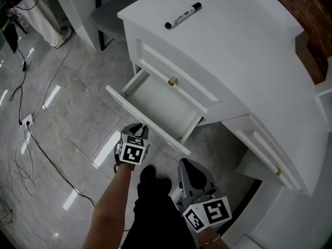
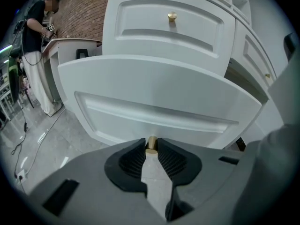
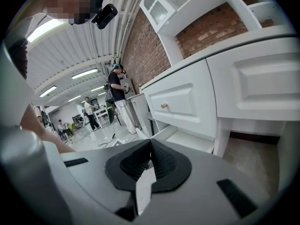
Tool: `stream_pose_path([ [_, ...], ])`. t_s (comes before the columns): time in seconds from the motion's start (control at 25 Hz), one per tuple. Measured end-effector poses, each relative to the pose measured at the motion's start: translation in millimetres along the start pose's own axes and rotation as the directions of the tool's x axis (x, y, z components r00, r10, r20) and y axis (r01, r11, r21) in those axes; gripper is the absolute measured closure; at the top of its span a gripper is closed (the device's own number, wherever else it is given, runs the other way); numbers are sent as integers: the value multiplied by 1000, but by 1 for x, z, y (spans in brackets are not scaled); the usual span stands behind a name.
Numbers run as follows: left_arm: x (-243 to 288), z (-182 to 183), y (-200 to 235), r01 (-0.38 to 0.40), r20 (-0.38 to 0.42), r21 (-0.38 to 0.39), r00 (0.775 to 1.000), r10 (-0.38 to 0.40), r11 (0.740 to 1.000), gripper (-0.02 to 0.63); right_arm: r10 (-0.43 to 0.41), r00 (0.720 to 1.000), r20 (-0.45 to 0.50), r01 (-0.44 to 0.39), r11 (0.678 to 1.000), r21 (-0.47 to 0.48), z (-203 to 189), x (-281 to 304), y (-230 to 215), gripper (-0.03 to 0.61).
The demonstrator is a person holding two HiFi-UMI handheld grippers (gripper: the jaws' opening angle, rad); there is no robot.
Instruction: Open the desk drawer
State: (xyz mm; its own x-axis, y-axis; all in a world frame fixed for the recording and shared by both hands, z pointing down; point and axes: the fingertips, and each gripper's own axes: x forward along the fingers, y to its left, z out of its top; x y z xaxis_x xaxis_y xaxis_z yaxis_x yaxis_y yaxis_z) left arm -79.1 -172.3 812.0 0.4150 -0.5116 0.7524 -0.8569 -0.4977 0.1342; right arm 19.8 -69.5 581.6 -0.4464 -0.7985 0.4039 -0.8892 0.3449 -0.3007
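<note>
1 marker (image 1: 182,15) lies on the desk (image 1: 249,51) above the open drawer (image 1: 145,119).

The desk (image 1: 249,45) and its drawer front (image 2: 154,102) are showing smooth white paint with a soft sheen. The knob (image 2: 151,149) is gleaming like polished brass-coloured metal. The floor (image 1: 67,113) is reflecting lights off glossy, marble-like tiles. On the left gripper (image 2: 151,142), the pads (image 2: 133,161) are looking black, ribbed and matt in a grey plastic body. The brick wall (image 3: 140,50) is looking rough.
</note>
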Motion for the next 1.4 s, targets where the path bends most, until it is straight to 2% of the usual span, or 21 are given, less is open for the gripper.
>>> stream_pose_path([
  [0.32,-29,-21,2,-15,-49,-45,999,13,999,535,25,1000,-17,-25,1000,-1,6,-4,15,574],
  [0.48,-54,-25,2,-29,-29,-60,999,27,998,538,45,999,-6,-45,999,-8,21,-8,25,574],
  [0.56,-75,-20,-1,-43,-26,-74,999,41,996,565,54,999,-4,-54,998,-20,30,-12,29,574],
  [0.96,-165,36,-17,-49,113,-69,992,57,996,600,49,998,29,-48,998,-44,74,-39,38,574],
  [1.2,-218,79,-36,-33,209,-66,977,46,997,604,24,998,56,-22,999,-36,101,-61,38,574],
  [1.4,-272,118,-54,-19,285,-58,958,35,998,605,-4,994,110,7,1000,-29,140,-87,40,574],
])
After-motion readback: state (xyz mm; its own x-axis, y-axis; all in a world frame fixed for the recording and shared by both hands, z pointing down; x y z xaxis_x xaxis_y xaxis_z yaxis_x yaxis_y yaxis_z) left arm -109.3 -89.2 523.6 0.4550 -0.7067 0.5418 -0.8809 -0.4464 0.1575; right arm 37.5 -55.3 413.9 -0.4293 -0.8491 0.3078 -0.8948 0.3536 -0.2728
